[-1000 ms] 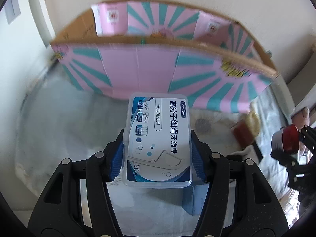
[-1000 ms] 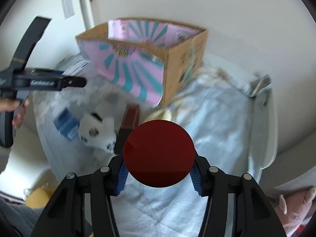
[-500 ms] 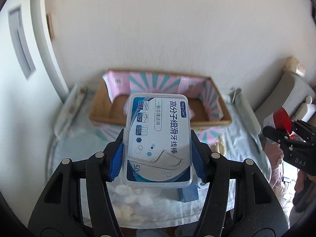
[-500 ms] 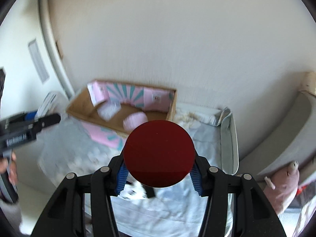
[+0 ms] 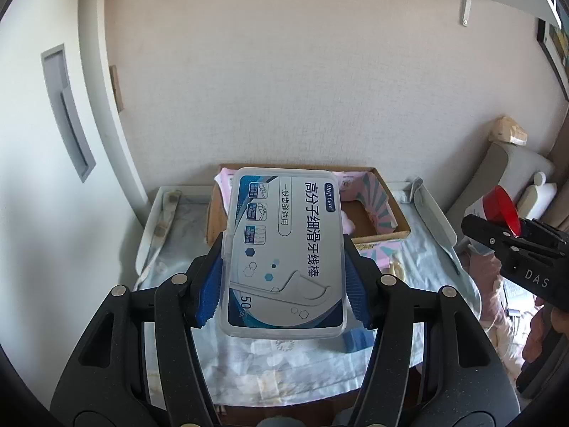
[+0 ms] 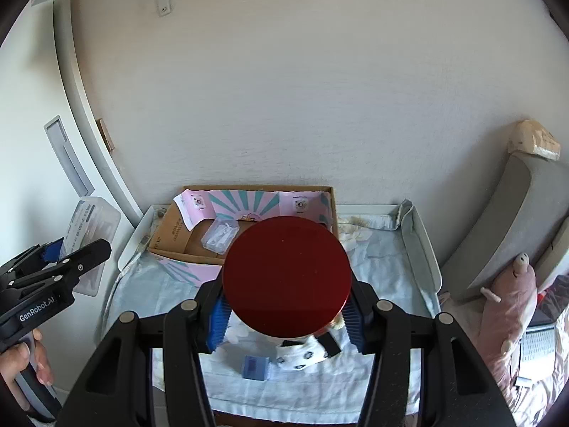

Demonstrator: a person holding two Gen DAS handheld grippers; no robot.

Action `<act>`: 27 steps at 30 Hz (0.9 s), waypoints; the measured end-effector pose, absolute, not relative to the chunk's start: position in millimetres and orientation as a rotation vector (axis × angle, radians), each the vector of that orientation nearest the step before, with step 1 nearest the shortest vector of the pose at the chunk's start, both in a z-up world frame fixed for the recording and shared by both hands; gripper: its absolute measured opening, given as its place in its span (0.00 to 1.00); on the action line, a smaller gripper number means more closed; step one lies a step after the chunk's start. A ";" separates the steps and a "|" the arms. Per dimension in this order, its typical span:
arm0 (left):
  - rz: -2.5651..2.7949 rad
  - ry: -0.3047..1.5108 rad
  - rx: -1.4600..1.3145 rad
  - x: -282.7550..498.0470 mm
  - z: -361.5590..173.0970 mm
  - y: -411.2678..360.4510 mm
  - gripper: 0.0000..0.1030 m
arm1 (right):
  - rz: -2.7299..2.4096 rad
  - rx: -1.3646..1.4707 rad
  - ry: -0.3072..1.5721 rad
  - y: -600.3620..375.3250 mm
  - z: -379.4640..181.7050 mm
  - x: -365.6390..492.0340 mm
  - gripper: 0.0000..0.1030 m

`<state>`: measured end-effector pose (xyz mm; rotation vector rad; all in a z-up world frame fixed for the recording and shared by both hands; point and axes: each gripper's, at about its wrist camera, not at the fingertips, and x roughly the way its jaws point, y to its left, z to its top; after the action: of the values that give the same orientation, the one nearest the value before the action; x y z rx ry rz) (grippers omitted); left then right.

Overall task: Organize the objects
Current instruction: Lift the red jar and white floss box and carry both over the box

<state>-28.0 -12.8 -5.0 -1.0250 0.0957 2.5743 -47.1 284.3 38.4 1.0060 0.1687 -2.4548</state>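
Floss box (image 5: 284,252) gripped by left tongs (image 5: 282,284); only right view shows red-lidded jar (image 6: 286,277) clamped in right tongs (image 6: 286,315).

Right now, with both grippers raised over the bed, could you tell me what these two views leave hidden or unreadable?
- Left wrist view: the floss pick box in the left gripper covers most of the cardboard box interior.
- Right wrist view: the red lid in the right gripper hides its container's body and part of the black-and-white soft item.
- Right wrist view: the small clear case inside the cardboard box is too small to identify.
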 end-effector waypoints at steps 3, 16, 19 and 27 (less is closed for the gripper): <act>2.581 0.092 -1.016 -27.1 -4.1 -16.8 0.54 | -2.473 1.002 0.164 276.1 39.0 -35.5 0.48; 2.496 0.087 -1.001 -34.3 -9.7 -35.5 0.54 | -2.504 1.002 0.177 259.1 44.3 -15.7 0.48; 2.503 0.085 -0.996 -34.4 -6.2 -34.9 0.54 | -2.492 0.998 0.180 256.1 43.8 -22.7 0.48; 2.506 0.075 -0.999 -68.1 0.4 -23.9 0.54 | -2.445 0.987 0.189 244.2 48.0 -75.7 0.48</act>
<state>-68.1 -23.9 0.4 -0.9992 0.0753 2.5063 -75.7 244.2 48.0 0.9871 0.1891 -2.4452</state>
